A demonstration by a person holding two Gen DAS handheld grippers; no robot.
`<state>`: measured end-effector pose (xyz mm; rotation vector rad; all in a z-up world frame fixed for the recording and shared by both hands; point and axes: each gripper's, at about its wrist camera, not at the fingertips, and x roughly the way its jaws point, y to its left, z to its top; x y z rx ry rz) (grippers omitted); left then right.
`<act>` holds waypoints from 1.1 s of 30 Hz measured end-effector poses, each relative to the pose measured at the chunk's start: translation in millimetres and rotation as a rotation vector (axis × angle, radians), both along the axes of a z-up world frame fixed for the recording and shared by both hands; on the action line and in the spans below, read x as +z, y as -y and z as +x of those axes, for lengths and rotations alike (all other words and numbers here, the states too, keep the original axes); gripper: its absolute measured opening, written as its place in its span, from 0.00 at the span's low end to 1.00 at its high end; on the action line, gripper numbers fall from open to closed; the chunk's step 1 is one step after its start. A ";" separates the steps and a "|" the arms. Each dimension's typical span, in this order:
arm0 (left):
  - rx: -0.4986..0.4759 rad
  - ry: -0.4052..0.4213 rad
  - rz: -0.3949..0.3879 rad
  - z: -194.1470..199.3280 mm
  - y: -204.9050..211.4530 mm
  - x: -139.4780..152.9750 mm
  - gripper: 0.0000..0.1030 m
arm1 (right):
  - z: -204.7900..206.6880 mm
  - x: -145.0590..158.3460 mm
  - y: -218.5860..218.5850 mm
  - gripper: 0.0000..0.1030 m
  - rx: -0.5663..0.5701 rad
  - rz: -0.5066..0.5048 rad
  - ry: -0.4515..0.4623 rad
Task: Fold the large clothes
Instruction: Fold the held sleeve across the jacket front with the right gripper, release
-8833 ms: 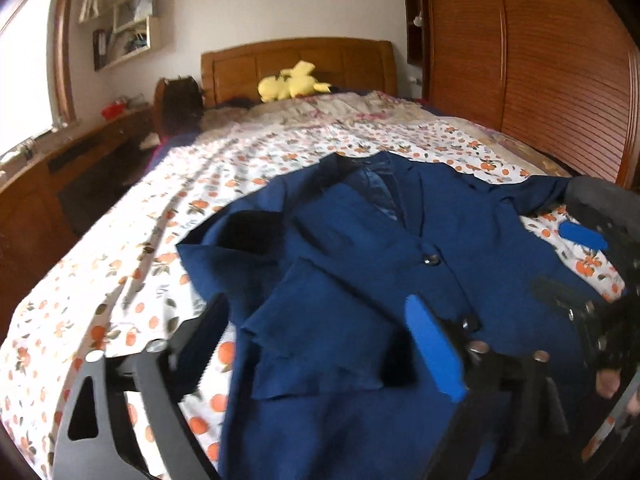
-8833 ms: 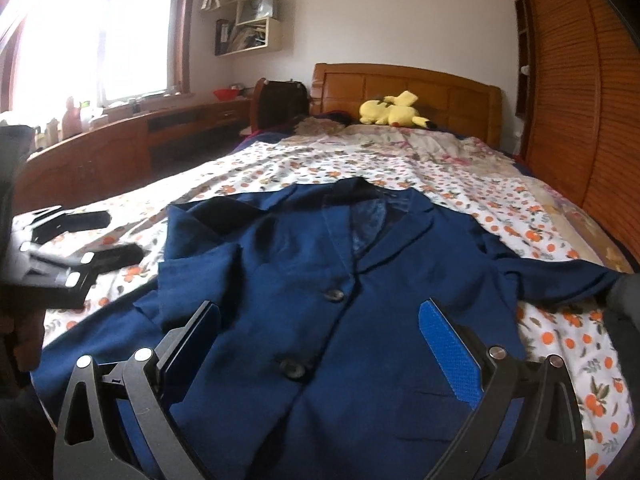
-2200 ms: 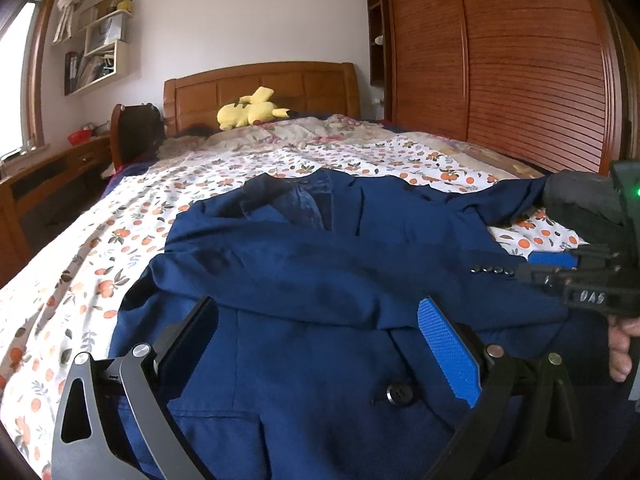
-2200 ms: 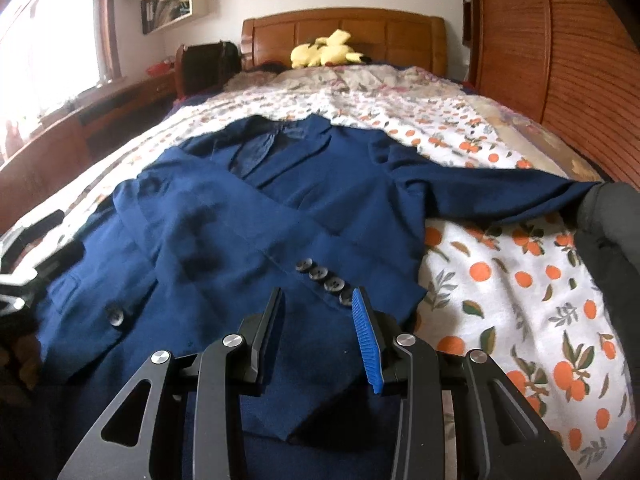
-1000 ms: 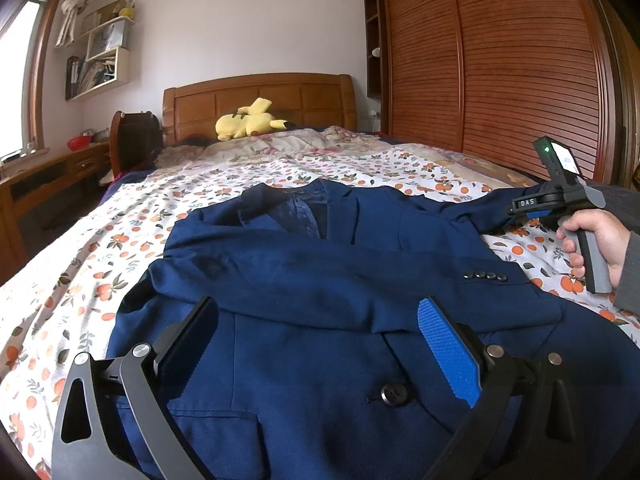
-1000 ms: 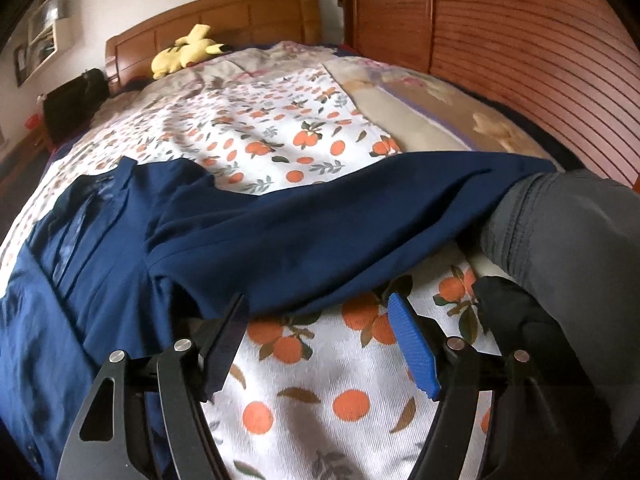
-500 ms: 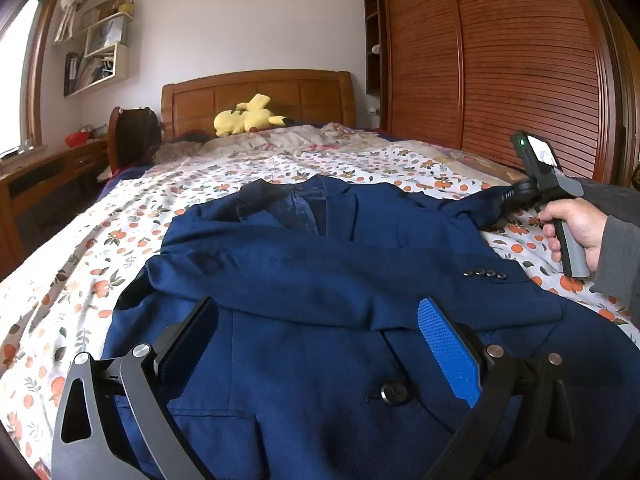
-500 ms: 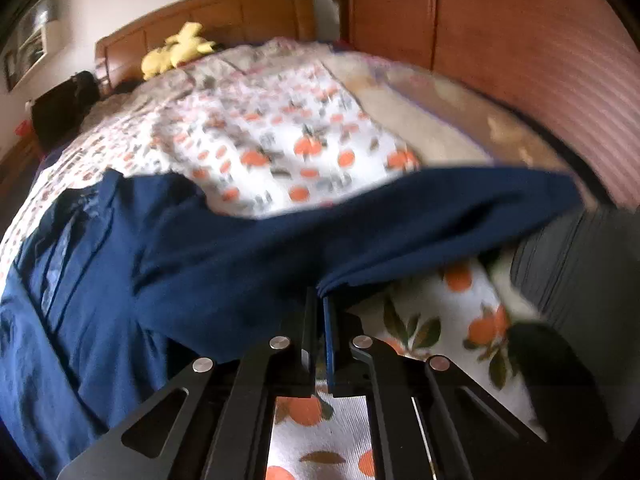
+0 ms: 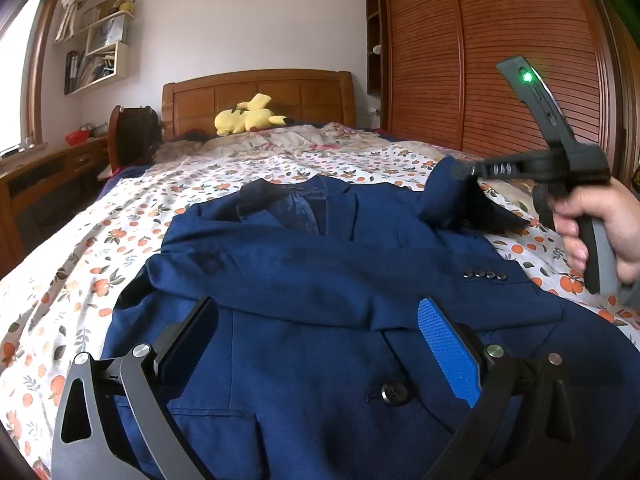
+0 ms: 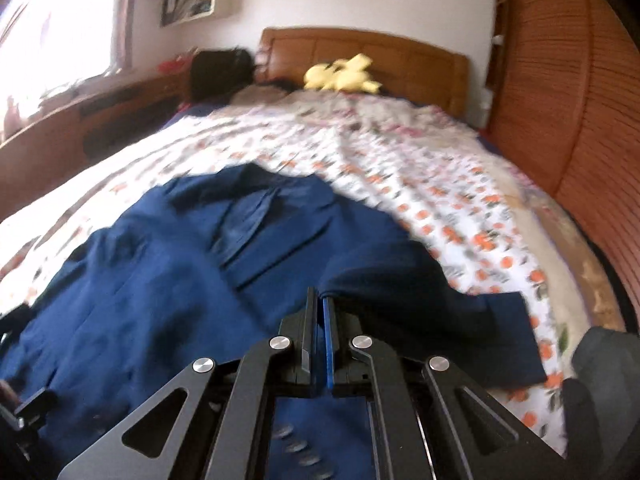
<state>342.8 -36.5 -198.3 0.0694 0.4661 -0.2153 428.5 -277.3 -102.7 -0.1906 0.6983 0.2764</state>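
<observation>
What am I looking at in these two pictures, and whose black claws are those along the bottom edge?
No robot here: a person holds a two-finger gripper in each hand, each carrying a fisheye camera looking along its fingers. One picture comes from the left gripper, whose jaws stand open over a navy jacket spread on a floral bedspread. One sleeve is already folded across the chest. The same picture shows the person's hand holding the right gripper, shut on the other sleeve and lifting it. The second, blurred picture is the right gripper's own view.
</observation>
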 end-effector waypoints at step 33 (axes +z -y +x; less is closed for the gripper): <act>-0.020 0.067 -0.045 -30.2 -18.8 37.6 0.97 | 11.1 -43.6 123.3 0.55 -0.346 -0.021 -0.132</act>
